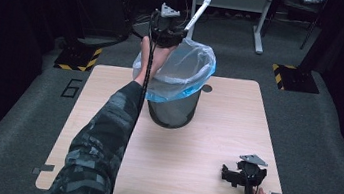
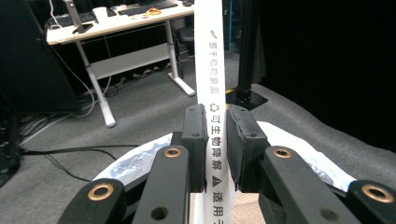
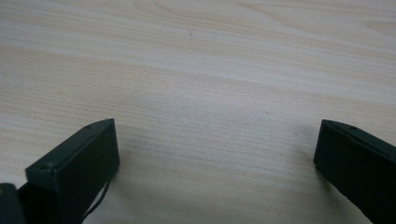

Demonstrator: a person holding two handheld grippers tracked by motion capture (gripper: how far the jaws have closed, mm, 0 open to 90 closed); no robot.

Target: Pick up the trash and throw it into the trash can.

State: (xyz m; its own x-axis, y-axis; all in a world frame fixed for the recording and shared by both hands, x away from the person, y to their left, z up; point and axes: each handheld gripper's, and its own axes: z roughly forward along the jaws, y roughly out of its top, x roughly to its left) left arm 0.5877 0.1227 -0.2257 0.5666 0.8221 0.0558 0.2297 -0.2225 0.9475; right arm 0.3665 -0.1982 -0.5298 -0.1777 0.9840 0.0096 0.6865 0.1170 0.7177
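My left gripper [image 1: 181, 31] is raised over the far rim of a black bin [image 1: 174, 110] lined with a clear bluish bag [image 1: 186, 68]. It is shut on a long white paper strip [image 1: 199, 12] that sticks up and away from the jaws. In the left gripper view the left gripper [image 2: 215, 116] pinches the strip [image 2: 208, 56], which bears printed characters, and the bag [image 2: 294, 151] lies below. My right gripper [image 1: 234, 176] rests on the wooden table [image 1: 215, 138] near its front right corner. It stands open [image 3: 217, 149] over bare wood, with nothing between its fingers.
The bin stands at the table's far middle, next to a small round hole [image 1: 206, 88]. On the floor beyond are a white desk frame [image 1: 259, 35] and two black blocks with yellow stripes [image 1: 80, 57] [image 1: 293, 77]. A sleeved forearm [image 1: 104, 138] crosses the table's left half.
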